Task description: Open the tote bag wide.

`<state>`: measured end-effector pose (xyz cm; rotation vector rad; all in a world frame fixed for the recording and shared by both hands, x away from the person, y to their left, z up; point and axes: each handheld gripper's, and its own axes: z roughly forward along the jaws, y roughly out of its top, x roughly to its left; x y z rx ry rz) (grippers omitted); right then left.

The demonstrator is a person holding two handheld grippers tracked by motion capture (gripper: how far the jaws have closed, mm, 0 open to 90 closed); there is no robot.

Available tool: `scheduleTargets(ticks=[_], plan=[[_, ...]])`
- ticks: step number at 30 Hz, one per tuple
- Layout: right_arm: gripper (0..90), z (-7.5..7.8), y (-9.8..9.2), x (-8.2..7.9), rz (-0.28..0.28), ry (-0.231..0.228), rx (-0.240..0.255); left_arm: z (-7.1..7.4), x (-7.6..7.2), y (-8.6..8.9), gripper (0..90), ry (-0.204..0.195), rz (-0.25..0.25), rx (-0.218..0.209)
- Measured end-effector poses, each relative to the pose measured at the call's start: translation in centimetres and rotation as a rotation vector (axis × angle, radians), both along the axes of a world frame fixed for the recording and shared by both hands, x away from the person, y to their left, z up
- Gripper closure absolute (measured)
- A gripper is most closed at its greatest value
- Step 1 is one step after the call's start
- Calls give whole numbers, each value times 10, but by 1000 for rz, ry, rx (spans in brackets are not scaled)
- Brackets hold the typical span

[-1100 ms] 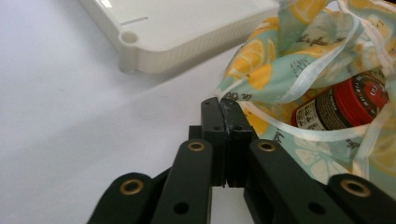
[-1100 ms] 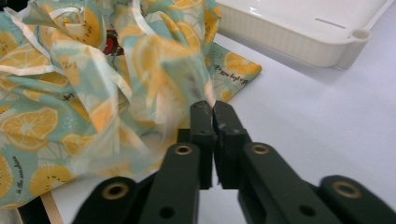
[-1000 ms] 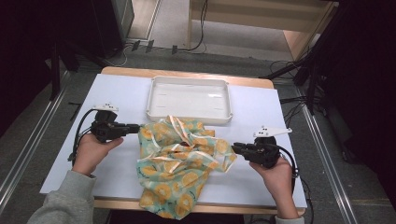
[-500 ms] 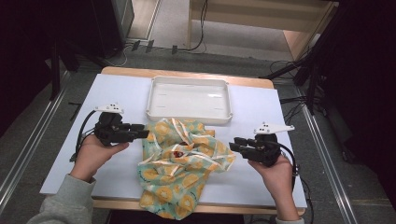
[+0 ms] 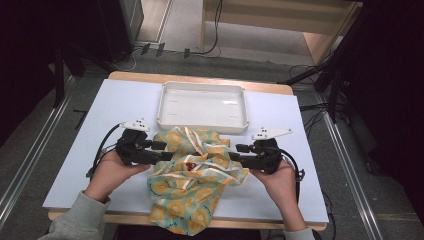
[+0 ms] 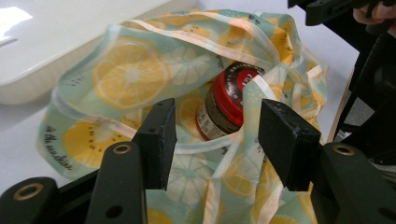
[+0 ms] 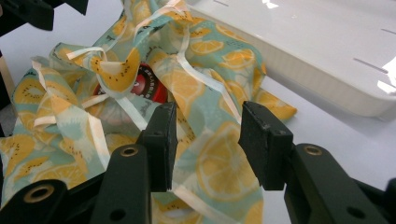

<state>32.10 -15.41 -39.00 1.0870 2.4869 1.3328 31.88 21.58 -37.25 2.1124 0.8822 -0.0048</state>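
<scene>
Lemon-print cloth (image 5: pixel 192 182) half hiding red-lidded jar (image 6: pixel 230 100), left tool (image 6: pixel 219 140) and right tool (image 7: pixel 205 140) both released

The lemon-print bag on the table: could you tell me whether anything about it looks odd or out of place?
The lemon-print bag lies crumpled, its lower end hanging over the table's near edge. A red-lidded jar sits tilted in its opening, partly wrapped in fabric. Nothing looks spilled or torn.
</scene>
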Motion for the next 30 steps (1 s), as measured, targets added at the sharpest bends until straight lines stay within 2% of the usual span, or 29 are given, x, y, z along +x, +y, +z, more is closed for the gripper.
scheduleTargets(ticks=[8,13,17,25,30], plan=[[509,-4,18,12,30,6,-17,-3,-6,-9,432,7,-30,-18],[493,-8,25,16,38,20,-26,-8,-8,-14,364,2,-38,3],[493,-10,27,16,35,15,-32,-11,-9,-16,362,9,-36,-15],[492,-13,24,16,24,4,-52,-25,-8,-24,375,23,-34,17],[491,-16,20,16,13,16,-50,-32,-6,-26,393,37,-19,12]])
